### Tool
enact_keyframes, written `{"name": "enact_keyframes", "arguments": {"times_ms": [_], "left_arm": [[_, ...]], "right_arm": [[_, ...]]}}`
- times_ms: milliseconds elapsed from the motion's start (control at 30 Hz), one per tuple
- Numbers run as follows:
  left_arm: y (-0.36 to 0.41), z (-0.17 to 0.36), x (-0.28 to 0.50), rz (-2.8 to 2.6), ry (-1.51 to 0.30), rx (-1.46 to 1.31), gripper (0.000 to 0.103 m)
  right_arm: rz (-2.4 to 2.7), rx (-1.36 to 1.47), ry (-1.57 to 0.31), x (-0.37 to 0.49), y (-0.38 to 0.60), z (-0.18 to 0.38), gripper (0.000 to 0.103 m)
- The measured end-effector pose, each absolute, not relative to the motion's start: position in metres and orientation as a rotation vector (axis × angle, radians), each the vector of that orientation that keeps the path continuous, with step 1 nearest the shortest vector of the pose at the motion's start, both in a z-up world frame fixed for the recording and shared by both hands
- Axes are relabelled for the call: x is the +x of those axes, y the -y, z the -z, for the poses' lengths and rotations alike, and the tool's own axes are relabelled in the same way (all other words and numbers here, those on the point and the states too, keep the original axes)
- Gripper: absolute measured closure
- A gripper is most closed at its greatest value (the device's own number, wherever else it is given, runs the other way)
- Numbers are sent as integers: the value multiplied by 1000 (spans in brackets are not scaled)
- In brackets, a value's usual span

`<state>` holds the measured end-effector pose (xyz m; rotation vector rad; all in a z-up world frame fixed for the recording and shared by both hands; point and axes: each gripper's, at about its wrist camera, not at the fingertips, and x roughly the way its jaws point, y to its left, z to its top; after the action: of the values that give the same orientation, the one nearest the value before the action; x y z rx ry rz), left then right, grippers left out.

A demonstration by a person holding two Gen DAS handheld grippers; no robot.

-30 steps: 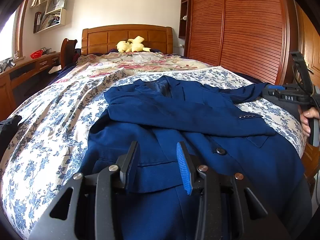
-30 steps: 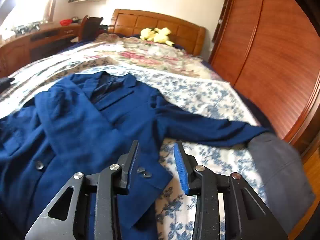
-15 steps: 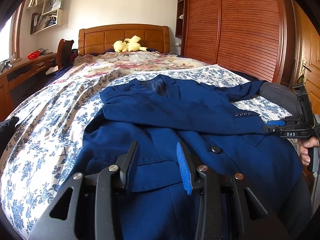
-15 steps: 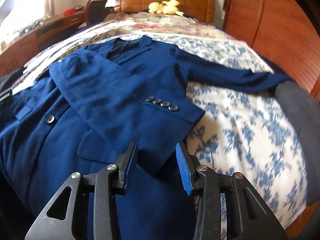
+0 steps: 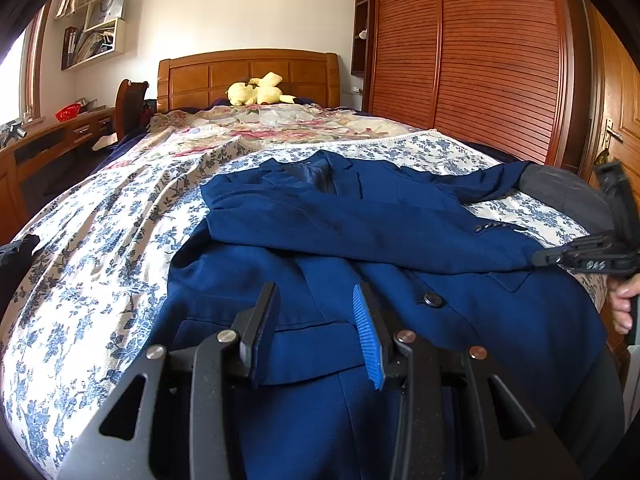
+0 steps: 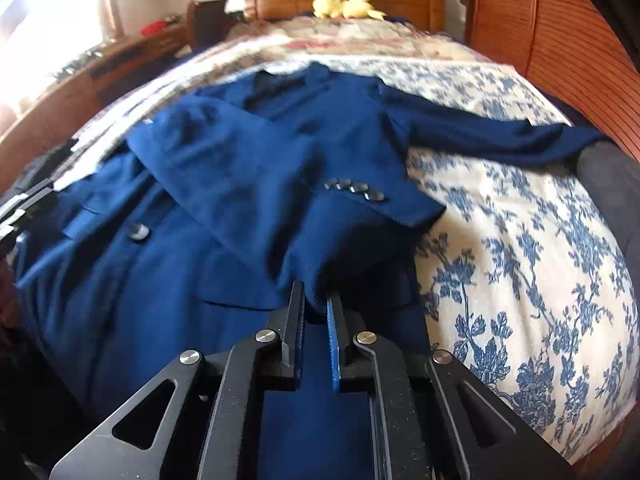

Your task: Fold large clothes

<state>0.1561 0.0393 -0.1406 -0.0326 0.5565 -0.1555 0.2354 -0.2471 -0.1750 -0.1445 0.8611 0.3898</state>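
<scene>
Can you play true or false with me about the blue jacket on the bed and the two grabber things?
1. The right gripper pinches the blue jacket. True.
2. The left gripper squeezes the jacket too. False: its jaws are open, with nothing pinched.
3. One sleeve lies folded across the jacket's front. True.
4. The other sleeve is folded in as well. False: it stretches out sideways over the flowery bedspread.
5. A yellow plush toy sits by the headboard. True.

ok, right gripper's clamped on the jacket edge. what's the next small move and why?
Probably lift the right gripper slightly and carry the pinched side edge of the blue jacket across its front. One sleeve is already folded over the front. The left gripper is open over the hem, holding nothing.
</scene>
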Motion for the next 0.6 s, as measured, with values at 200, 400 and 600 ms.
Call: {"name": "enact_keyframes", "arguments": {"times_ms": [200,400,600], "left_arm": [[-41,139,153,155,-549,-36,66],[-41,138,152,163,-542,-38,66],[-35,133,149,198,-515,-32,66]], "right_arm": [[-456,-111,-795,206,237,136,98],[-482,-161,-825,189,217,138,96],[-450,-232,-812,185,213,146,64]]}}
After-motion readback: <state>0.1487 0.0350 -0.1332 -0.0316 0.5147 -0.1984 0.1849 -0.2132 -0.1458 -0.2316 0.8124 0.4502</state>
